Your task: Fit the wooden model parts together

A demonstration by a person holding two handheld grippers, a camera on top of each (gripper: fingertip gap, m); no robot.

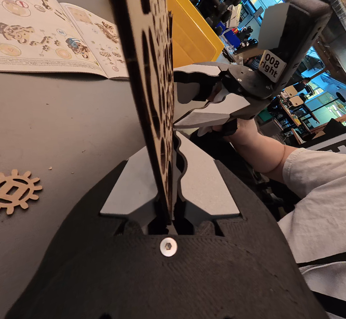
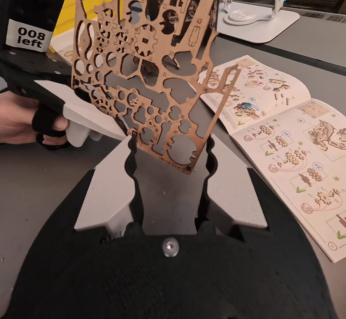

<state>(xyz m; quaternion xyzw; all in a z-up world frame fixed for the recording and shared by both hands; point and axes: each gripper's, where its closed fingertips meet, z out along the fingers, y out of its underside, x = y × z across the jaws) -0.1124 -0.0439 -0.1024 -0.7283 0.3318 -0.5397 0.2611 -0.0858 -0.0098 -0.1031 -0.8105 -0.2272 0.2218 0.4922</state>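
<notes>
One wooden parts sheet point(image 2: 142, 89) stands on edge between my two grippers, lifted off the grey desk point(image 2: 309, 35). Its long axis runs roughly up and down, tilted a little so the bottom corner points down toward me in the right wrist view, while the top runs out of the picture. From my left wrist view I see it almost edge-on point(image 1: 149, 89), a thin dark-edged slab rising straight up from my jaws.

My left gripper point(image 1: 166, 188) has its jaws pressed together on the sheet's lower edge, pinching it. My right gripper point(image 2: 171, 160) has its jaws spread wide; the left fingertip point(image 2: 131, 141) sits just at the sheet's lower left edge, the other stands beside the opposite side, and I cannot tell whether either truly touches.

The sheet is pale plywood with burnt brown cut lines, engraved marks, and many openings where pieces have been pushed out; a few gears remain in it.

I count one loose wooden gear point(image 1: 15, 191) flat on the desk to my left, one open instruction booklet point(image 2: 280, 141) lying flat beyond the sheet, one yellow bin point(image 1: 192, 29) behind it, and one white lamp base point(image 2: 262, 21) at the far side.
</notes>
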